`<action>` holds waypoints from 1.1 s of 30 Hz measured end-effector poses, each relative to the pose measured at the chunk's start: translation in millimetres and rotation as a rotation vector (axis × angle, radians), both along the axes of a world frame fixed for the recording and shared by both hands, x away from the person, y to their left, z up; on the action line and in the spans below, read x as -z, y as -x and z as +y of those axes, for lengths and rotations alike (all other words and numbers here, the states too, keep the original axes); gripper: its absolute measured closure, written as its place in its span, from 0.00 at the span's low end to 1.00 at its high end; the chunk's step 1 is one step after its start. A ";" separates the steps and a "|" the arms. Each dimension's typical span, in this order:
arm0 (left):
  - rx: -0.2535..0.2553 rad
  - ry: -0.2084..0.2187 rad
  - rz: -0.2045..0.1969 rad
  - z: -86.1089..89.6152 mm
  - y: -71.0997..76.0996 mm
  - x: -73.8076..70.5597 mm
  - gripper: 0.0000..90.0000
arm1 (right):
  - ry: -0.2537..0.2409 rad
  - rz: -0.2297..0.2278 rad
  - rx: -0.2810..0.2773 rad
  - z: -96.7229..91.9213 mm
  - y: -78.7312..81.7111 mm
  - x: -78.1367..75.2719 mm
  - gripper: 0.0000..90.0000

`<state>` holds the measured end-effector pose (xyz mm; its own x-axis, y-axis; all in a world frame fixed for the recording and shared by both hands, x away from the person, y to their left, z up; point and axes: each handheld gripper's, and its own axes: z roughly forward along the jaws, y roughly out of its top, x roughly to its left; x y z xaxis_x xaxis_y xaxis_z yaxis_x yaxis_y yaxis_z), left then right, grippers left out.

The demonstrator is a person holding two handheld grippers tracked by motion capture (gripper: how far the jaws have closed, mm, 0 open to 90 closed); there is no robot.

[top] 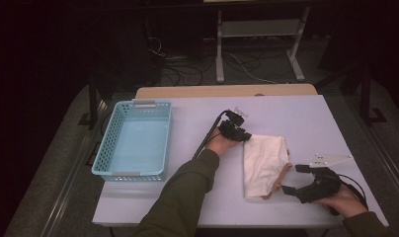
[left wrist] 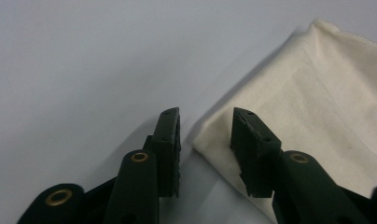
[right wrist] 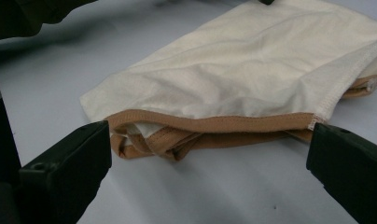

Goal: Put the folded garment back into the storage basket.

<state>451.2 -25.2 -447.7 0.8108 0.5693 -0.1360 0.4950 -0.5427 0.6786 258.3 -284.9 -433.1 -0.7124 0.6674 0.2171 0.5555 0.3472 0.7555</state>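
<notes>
At centre right of the high view, a cream cloth with tan trim is lying folded on the white desk. A light blue basket is sitting at the left of the frame, well apart from the cloth.

The left gripper is resting at the cloth's upper left corner, held by a hand in a green sleeve. In the left gripper view, its jaws are standing apart, with the cloth's corner lying in the gap between them; the right jaw is sitting over the fabric and the left jaw over bare desk. Whether either jaw is touching the cloth cannot be told.

The right gripper is sitting at lower right of the high view, just beside the cloth's tan edge. In the right gripper view, its jaws are spread wide at the bottom corners of the frame, and the tan trim is running across between them, near but not clamped. The cloth is rising in soft folds behind the trim.
</notes>
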 end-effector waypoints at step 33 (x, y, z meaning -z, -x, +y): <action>0.012 -0.004 0.042 -6.1 3.7 -0.8 0.94 | -0.026 -0.002 -0.221 44.8 -3.8 -13.6 0.18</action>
<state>447.5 -31.4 -446.9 0.8112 0.5601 -0.1679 0.5163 -0.5514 0.6553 262.1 -240.1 -419.5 -0.8414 0.4890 0.2302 0.4661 0.4410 0.7670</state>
